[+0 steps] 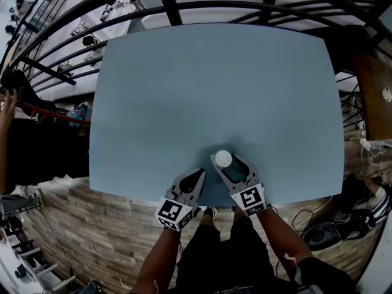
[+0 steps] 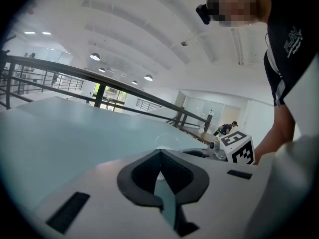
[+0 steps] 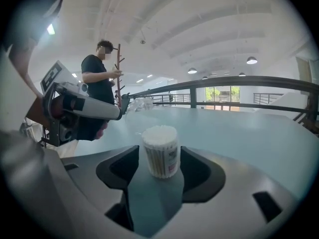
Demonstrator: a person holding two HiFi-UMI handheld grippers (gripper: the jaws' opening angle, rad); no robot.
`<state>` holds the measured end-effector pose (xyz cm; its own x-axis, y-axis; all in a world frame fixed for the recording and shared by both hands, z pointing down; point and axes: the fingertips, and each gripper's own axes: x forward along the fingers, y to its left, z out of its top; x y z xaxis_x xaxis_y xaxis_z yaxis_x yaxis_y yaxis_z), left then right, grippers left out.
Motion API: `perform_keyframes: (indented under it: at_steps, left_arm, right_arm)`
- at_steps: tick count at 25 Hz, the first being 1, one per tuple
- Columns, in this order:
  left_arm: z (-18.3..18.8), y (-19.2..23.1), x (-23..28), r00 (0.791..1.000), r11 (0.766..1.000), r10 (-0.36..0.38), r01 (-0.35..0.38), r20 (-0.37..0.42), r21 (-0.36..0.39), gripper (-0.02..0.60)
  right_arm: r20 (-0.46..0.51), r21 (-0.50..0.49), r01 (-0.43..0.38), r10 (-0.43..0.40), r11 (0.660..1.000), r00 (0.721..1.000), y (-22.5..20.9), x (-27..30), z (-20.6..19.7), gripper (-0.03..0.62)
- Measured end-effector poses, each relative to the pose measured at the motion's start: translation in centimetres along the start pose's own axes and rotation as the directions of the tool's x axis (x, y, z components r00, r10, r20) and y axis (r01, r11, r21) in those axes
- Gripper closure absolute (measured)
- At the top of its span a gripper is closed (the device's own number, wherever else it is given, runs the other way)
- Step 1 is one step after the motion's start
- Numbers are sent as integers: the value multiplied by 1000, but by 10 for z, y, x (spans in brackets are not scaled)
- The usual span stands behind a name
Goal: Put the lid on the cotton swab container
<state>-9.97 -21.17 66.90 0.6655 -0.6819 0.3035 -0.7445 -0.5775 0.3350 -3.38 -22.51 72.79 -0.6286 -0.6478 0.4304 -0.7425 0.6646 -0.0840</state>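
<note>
The cotton swab container (image 3: 160,151) is a small clear tub packed with white swabs, its top uncovered. It stands upright on the pale blue table (image 1: 214,84) near the front edge (image 1: 223,158). My right gripper (image 3: 159,159) is open, with the tub between its jaws and a gap on each side; it also shows in the head view (image 1: 226,163). My left gripper (image 1: 198,174) sits just left of it. Its jaws (image 2: 159,156) look shut on a faint clear lid (image 2: 167,140) that juts past the tips. That lid also shows in the right gripper view (image 3: 133,103).
A dark metal railing (image 1: 184,8) curves round the table's far side. The table's front edge (image 1: 153,196) lies right under both grippers. A person (image 3: 102,78) stands beyond the table to the left. Cables and gear (image 1: 331,231) lie on the floor at the right.
</note>
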Motion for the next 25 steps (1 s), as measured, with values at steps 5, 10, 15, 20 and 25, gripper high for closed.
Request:
perform_keyframes:
  at_steps: [5,10,15,20,25]
  left_arm:
    - [2,4,1,1000,1000,-3,3,4,-1,571]
    - [4,5,1,1000,1000,-4,4,7,-27,571]
    - [5,0,6,1000,1000,-16,16,11,-18,571]
    - [10,-6,9,1000,1000,-22,23,12,-5,571]
    - [13,-13,17,999,999,-36,36,10,6,571]
  right_arm:
    - [-3,-21,1,-1,1000,1000,-4,11,3,338]
    - [-9,-27,14,-14,1000,1000,-5,15,1,338]
    - [1,-15,6,-6,1000,1000,-4,13,3,349]
    - [-9,-17,7,-7,1000,1000,-3,10,4,349]
    - [24,-19,6,-5,1000,1000,-3,11,4,349]
